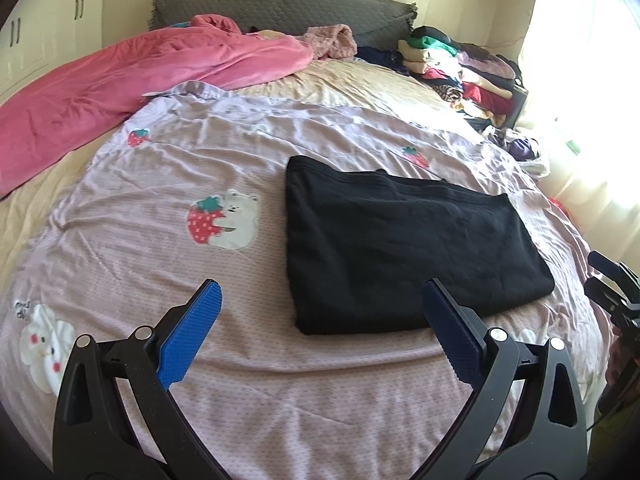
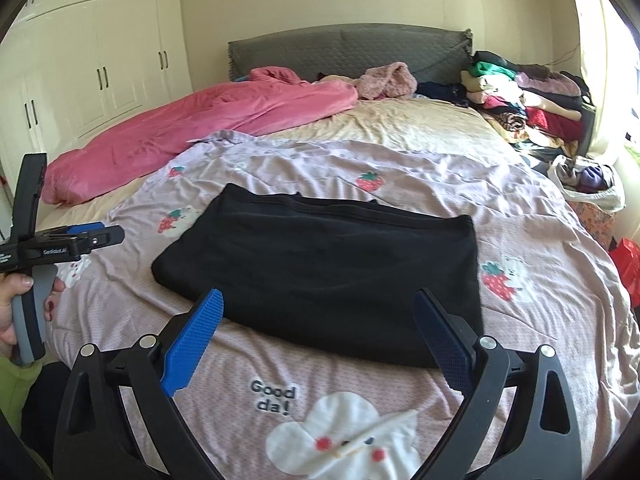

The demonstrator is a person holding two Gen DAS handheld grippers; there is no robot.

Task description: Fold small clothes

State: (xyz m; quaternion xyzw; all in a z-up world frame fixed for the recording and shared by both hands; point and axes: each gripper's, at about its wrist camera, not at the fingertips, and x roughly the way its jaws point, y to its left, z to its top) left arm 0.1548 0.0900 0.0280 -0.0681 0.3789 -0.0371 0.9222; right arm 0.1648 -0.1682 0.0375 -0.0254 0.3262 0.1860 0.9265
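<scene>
**Folding nearly done: black garment lies squared on the bed**

Looking at the black garment, we find it lying flat as a thick, layered rectangle on the lilac strawberry-print cover, near the foot of the bed. Its edges are fairly straight and a seam runs across the far side. We judge this piece folded, or one fold short of finished; what is left may be a last halving, or moving it to a pile.

Our left gripper hangs above the cover just beside the garment's near corner, fingers spread wide and empty. Our right gripper hovers over the near edge, fingers likewise wide and holding nothing. Neither touches the cloth.

Further out, a pink duvet is bunched along the left side, with a grey headboard behind. A heap of mixed clothes is stacked at the far right corner, likely more work or the finished stack; we cannot tell which. A white bag sits below it. Nothing lies between the grippers and the garment.
</scene>
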